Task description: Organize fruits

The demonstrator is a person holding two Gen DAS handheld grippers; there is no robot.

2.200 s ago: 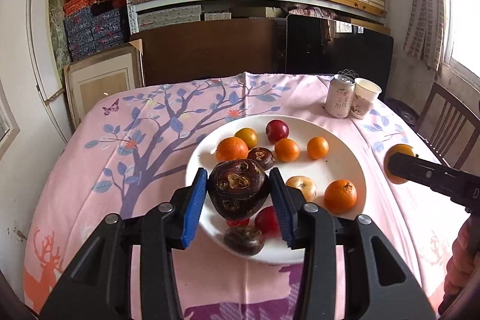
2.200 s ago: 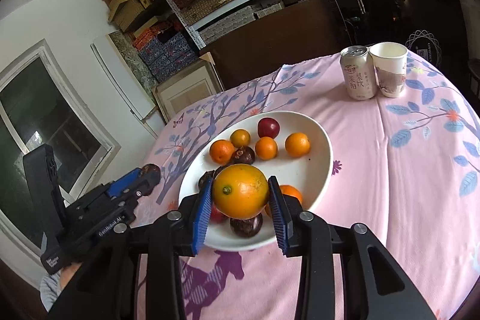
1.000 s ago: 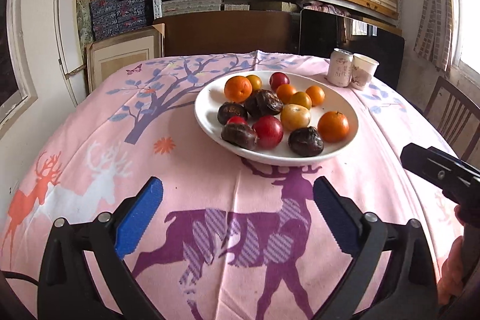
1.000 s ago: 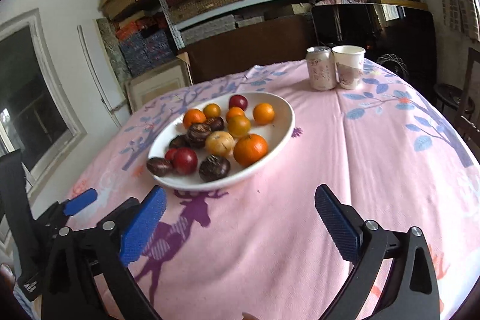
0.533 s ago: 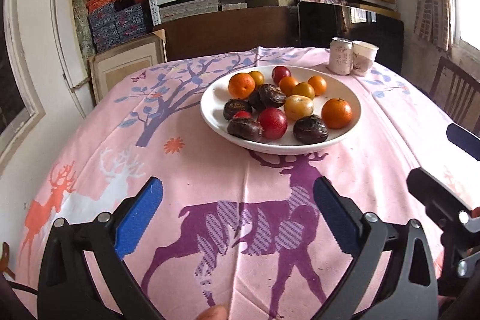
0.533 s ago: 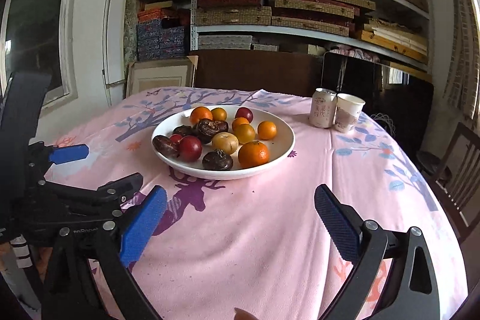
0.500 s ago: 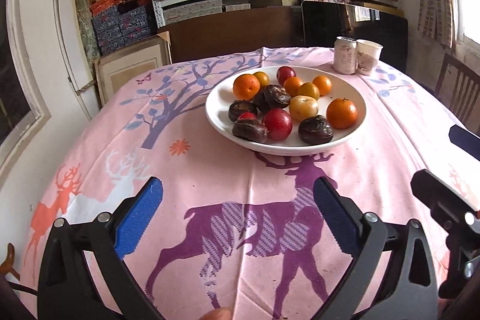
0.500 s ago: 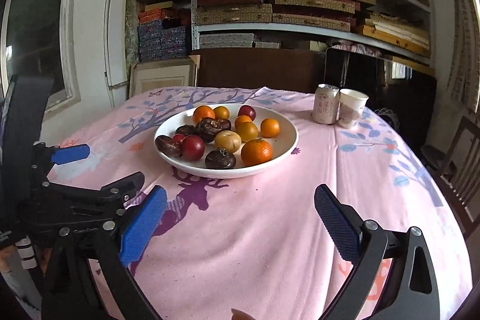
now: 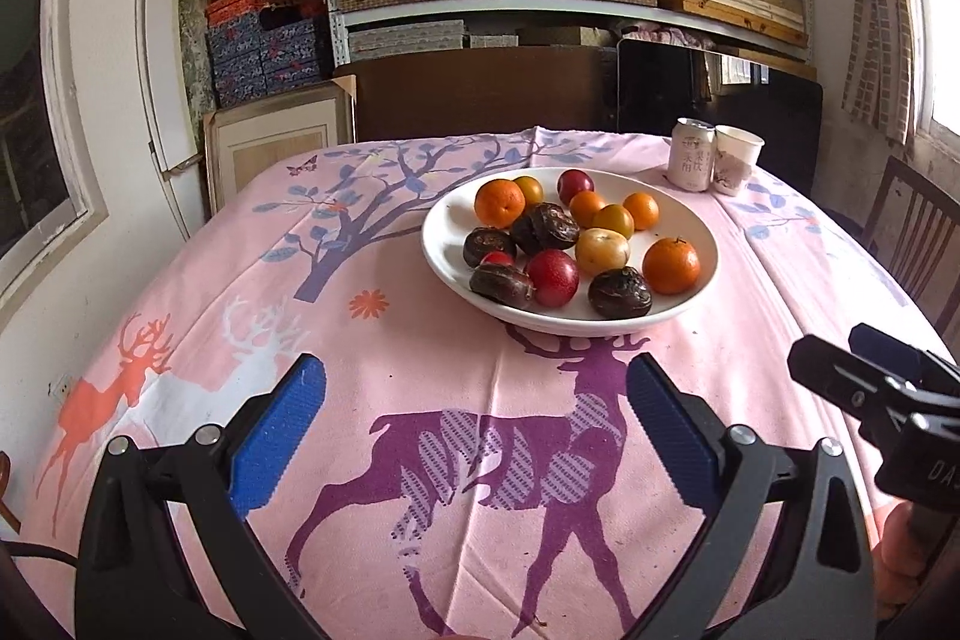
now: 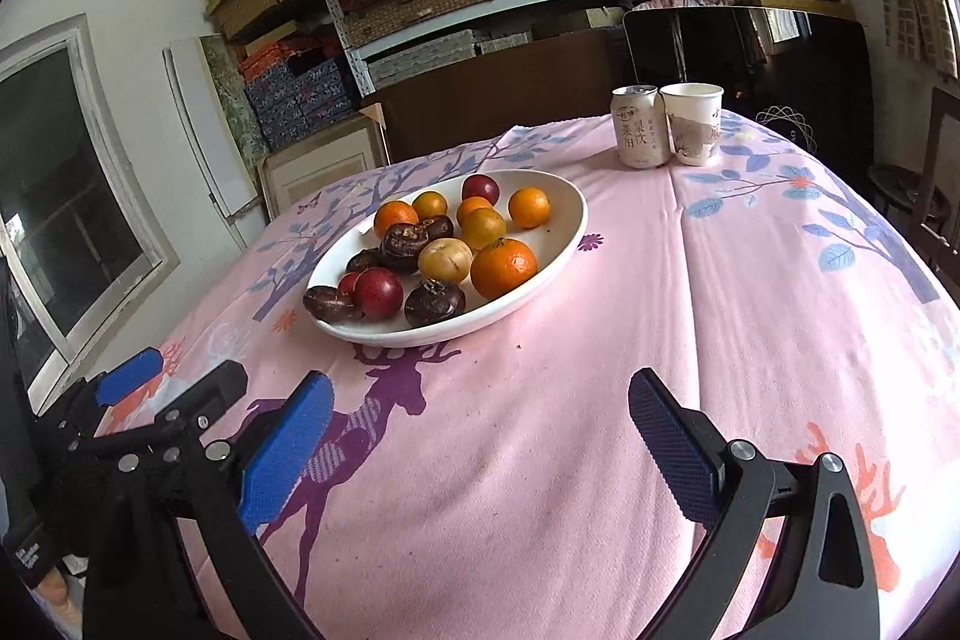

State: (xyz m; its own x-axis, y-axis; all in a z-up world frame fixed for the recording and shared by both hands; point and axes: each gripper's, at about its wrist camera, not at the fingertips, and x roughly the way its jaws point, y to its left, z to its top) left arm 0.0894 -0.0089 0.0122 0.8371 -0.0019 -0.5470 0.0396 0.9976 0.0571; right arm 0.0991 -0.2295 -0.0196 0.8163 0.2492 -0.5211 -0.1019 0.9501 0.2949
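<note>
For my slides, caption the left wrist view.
Open left gripper hovers over pink deer-print tablecloth, facing white round plate piled with fruit.

I judge this to be a lived-in home, a dining room doubling as storage. A round desk carries a pink tablecloth [image 9: 420, 400] printed with deer and trees, with a white plate [image 9: 708, 244] of fruit, a drink can [image 9: 691, 154] and a paper cup [image 9: 737, 158]. Behind it, metal shelving [image 9: 540, 4] holds stacked woven and fabric-covered boxes. A wooden chair [image 9: 918, 232] stands near a curtained window [image 9: 942, 40].
</note>
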